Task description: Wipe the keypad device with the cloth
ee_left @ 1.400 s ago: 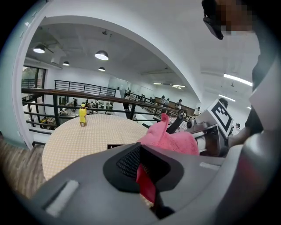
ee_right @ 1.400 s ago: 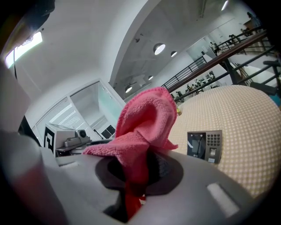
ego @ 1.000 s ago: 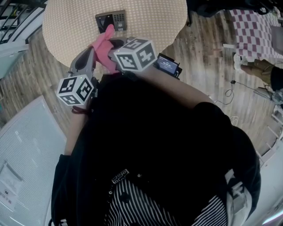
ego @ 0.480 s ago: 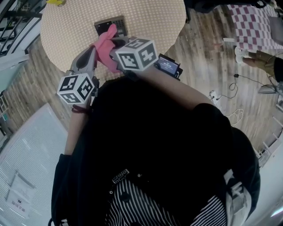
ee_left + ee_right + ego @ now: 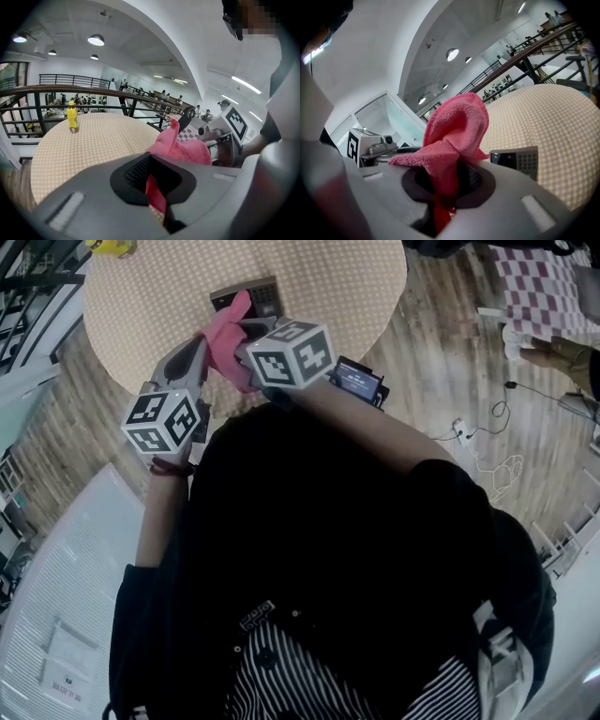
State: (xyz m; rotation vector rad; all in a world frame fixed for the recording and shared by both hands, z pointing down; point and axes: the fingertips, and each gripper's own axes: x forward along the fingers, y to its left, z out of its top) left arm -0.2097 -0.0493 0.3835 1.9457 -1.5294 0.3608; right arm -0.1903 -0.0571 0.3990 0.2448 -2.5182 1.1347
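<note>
Approach step judged in hand: cloth [image 5: 454, 126] clamped in right gripper [image 5: 445, 183], bunched above jaws; one corner pinched in left gripper [image 5: 154, 187] as well. Keypad device [image 5: 248, 296] laid flat on table [image 5: 328, 277], just beyond cloth, seemingly not yet touched.

Next move judged: cloth to be lowered onto device face and swept lightly across keys; device is unheld, so sliding is risked.

Table round, covered in beige dotted fabric. Yellow bottle [image 5: 71, 117] stood at far left edge. Wooden floor [image 5: 450, 352] around table; railing [image 5: 70, 89] and ceiling lamps seen beyond.

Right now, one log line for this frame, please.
left gripper: shut on cloth | right gripper: shut on cloth | keypad device: on table, beyond cloth
</note>
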